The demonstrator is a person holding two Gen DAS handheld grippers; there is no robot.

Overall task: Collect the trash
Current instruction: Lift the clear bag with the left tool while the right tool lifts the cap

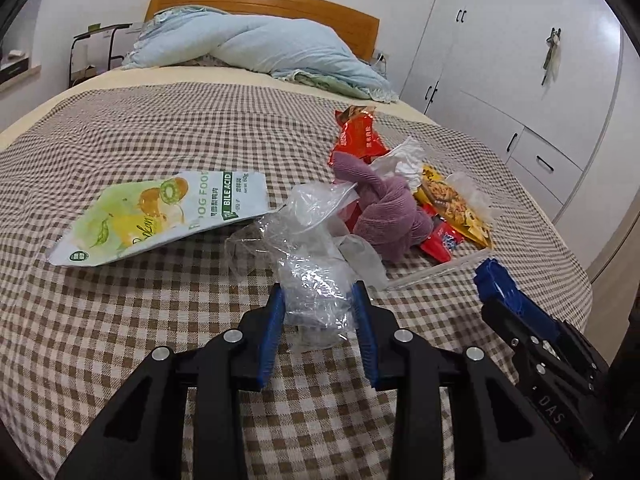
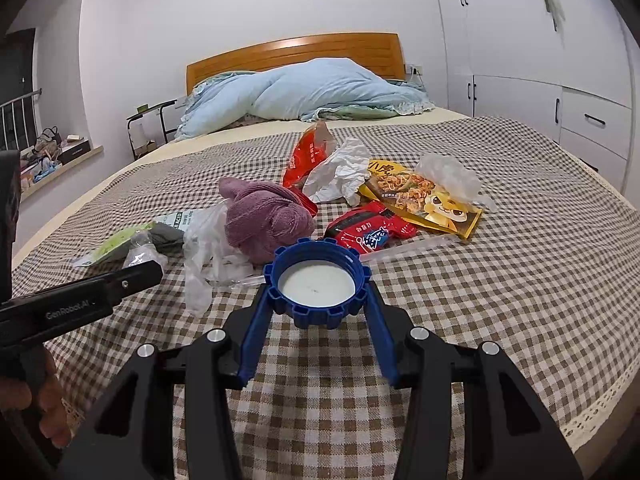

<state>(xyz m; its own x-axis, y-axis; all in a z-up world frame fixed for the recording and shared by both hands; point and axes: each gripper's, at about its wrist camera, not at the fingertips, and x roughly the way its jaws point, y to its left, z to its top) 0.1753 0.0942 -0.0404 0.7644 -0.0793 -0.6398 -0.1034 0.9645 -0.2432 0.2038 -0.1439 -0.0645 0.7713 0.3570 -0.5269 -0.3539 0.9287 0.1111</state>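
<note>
on the checked bed, the left claw [image 1: 320, 300] is pinching crumpled clear plastic [image 1: 308, 280]; the right claw [image 2: 316, 296] is clamping a blue cap [image 2: 316, 286]. lifting slowly should be keeping neighbouring wrappers [image 1: 452, 204] undisturbed.

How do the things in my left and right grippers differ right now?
The left gripper pinches a crumpled clear plastic wrap; the right gripper clamps a rigid blue cap. The wrap is see-through and shapeless; the cap is opaque, round and ribbed, with a white lining facing up. The wrap trails into the trash pile; the cap is held clear of the checked bedspread. Both are gripped between blue fingers.
</note>
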